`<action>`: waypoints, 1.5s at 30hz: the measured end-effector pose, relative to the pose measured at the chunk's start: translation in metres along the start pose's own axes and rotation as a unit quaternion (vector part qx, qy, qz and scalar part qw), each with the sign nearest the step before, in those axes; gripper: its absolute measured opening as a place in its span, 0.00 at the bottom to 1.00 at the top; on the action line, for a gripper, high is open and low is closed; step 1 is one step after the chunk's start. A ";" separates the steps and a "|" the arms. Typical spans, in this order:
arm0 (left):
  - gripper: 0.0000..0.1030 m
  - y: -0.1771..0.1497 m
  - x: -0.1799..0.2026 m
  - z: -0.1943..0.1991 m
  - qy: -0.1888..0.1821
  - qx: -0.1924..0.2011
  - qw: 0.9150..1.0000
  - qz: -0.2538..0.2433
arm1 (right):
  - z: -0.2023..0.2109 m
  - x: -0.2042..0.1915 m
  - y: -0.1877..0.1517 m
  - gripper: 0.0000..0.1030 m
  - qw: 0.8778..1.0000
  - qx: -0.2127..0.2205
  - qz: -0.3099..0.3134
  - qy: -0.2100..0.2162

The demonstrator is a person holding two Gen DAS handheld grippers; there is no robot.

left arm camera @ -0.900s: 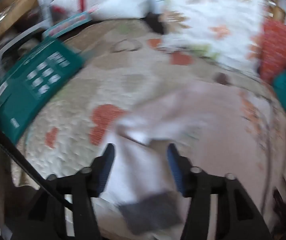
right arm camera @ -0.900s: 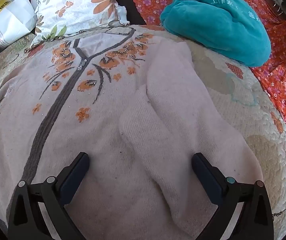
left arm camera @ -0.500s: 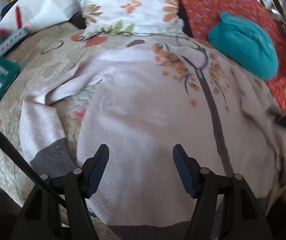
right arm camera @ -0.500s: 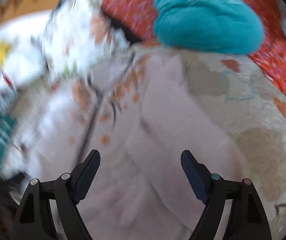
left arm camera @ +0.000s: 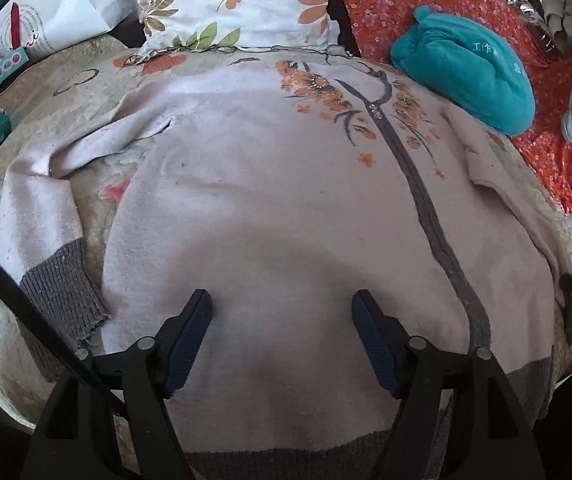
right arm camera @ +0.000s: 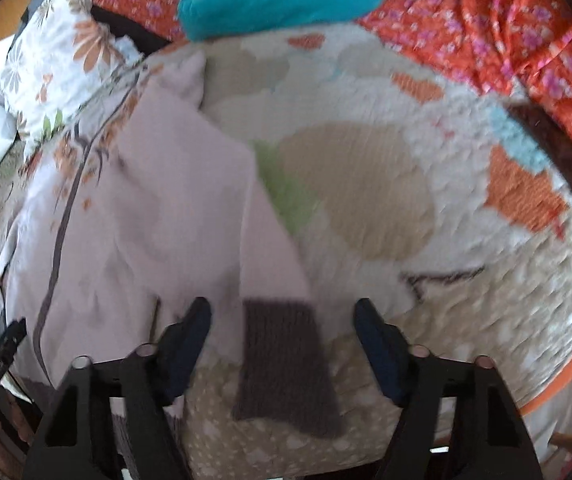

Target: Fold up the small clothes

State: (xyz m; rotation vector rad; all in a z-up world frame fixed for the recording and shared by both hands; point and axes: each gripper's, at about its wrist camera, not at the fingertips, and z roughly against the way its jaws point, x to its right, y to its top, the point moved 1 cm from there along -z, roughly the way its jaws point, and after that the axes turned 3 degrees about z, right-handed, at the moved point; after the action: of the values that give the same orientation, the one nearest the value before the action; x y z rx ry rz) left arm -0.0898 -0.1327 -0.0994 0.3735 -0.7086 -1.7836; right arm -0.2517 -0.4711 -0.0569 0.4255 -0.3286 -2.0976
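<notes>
Pale pink sweater [left arm camera: 270, 216] laid flat, front up, on quilted bedspread [right arm camera: 425, 184]; grey placket and orange flower embroidery seen near collar. One sleeve bent alongside body, grey cuff [left arm camera: 62, 292] lying on quilt. Left gripper [left arm camera: 282, 336] held over lower body of sweater, jaws apart, nothing clamped. Right gripper [right arm camera: 282, 340] held over other sleeve's grey cuff [right arm camera: 286, 364], jaws apart, cuff seen between fingers, not pinched. Teal cushion [left arm camera: 469, 68] and floral pillow [left arm camera: 238, 4] located beyond collar.

Pale pink sweater [left arm camera: 270, 216] with grey cuffs lies spread flat, front up.
</notes>
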 end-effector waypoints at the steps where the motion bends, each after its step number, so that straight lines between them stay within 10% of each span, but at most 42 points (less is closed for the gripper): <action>1: 0.69 0.000 0.001 -0.001 0.003 0.001 1.000 -0.002 | -0.003 0.000 -0.009 0.39 1.000 0.009 0.010 -0.008; 3: 0.69 0.000 0.001 -0.002 0.002 0.003 1.000 0.000 | 0.004 0.002 -0.011 0.12 1.000 0.012 0.006 0.004; 7: 0.69 0.000 0.001 0.000 -0.002 0.003 1.000 0.006 | 0.038 0.047 -0.001 0.10 0.996 0.054 -0.059 0.040; 14: 0.69 0.004 0.003 0.009 -0.003 -0.010 1.000 0.003 | 0.079 0.170 0.026 0.10 0.975 0.098 -0.185 -0.079; 19: 0.70 0.022 0.003 0.034 -0.009 0.009 1.000 0.005 | 0.090 0.190 0.040 0.10 0.972 0.116 -0.195 -0.067; 26: 0.70 0.070 -0.013 0.041 0.007 0.018 1.000 -0.022 | 0.089 0.110 0.077 0.10 0.985 0.116 -0.124 -0.005; 45: 0.71 0.133 -0.185 0.031 0.011 0.035 0.974 0.222 | -0.051 -0.270 0.144 0.11 0.971 -0.009 0.120 0.206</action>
State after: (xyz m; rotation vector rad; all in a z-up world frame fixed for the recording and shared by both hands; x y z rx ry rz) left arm 0.0525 0.0243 -0.0096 0.2559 -0.7723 -1.3334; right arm 0.0140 -0.3208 0.0000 0.7556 -0.1084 -1.7256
